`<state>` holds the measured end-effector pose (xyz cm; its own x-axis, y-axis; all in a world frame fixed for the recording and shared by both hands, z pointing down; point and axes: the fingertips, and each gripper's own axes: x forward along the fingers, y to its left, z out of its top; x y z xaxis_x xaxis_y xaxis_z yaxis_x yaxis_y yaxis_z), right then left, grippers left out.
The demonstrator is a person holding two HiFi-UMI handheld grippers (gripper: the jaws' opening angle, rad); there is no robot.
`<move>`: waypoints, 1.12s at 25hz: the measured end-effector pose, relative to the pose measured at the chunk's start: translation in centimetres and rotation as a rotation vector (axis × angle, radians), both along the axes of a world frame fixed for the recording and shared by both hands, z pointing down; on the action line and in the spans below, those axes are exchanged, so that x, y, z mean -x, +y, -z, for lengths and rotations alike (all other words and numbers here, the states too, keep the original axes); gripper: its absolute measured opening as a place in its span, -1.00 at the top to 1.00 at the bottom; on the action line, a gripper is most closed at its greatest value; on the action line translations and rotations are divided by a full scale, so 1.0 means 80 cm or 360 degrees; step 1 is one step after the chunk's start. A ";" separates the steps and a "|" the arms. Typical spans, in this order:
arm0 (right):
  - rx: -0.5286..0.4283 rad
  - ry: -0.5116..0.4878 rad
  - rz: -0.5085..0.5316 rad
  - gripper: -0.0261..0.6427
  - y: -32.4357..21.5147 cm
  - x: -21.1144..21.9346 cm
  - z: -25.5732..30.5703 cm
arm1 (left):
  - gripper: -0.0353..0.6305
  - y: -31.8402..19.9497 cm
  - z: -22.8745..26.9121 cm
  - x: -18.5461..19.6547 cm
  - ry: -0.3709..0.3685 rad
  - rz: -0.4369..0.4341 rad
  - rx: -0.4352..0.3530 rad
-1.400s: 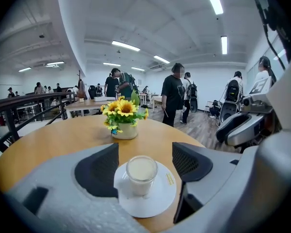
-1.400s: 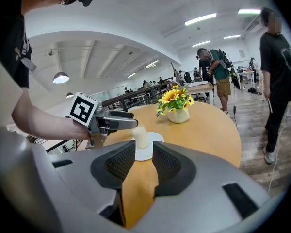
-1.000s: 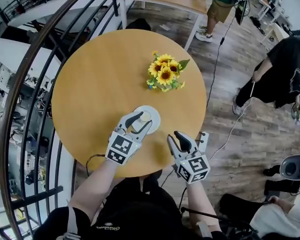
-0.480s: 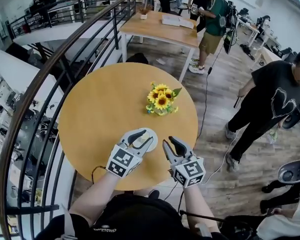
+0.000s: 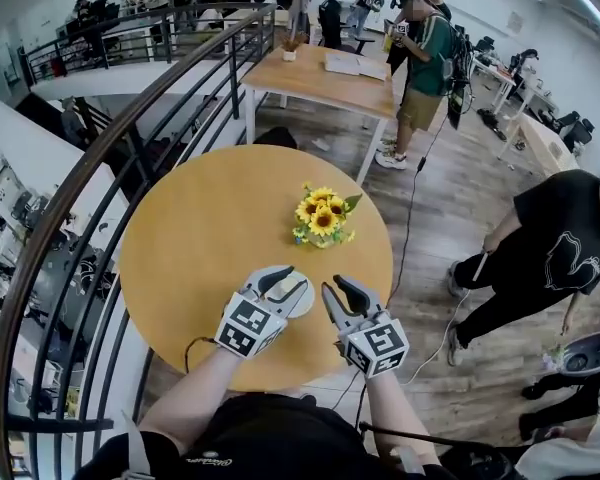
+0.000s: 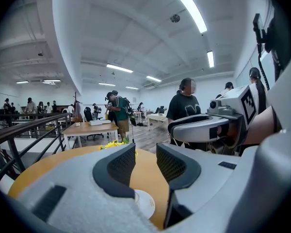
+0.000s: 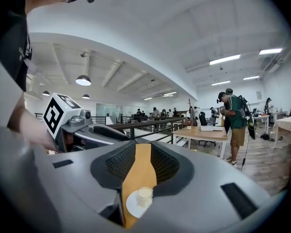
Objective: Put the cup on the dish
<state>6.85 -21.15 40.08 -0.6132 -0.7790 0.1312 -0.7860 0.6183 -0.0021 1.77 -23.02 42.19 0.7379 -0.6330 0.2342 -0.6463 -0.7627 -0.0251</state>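
Note:
A small pale cup stands upright on the white dish near the front edge of the round wooden table. In the right gripper view the cup sits on the dish, seen low through the jaw gap. My left gripper hovers over the dish's left side, jaws shut with nothing between them. The left gripper view shows the gripper above part of the dish, with the cup hidden. My right gripper is just right of the dish, off it, its jaws drawn together and empty.
A bunch of sunflowers stands on the table beyond the dish. A curved black railing runs along the left. A rectangular wooden table and several people stand behind; a person in black is at the right.
The left gripper's jaws have drawn closer together over the dish. The head view has tilted up, showing more of the room. Both grippers sit slightly lower in view.

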 end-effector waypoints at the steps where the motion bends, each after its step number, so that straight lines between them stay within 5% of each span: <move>1: -0.0001 0.0003 0.0000 0.62 -0.001 0.000 -0.001 | 0.47 -0.001 -0.001 0.000 0.0001 0.0002 0.0001; 28: 0.0073 0.0044 -0.0050 0.63 -0.005 -0.006 -0.016 | 0.47 -0.010 -0.005 0.001 -0.0025 -0.0008 0.0047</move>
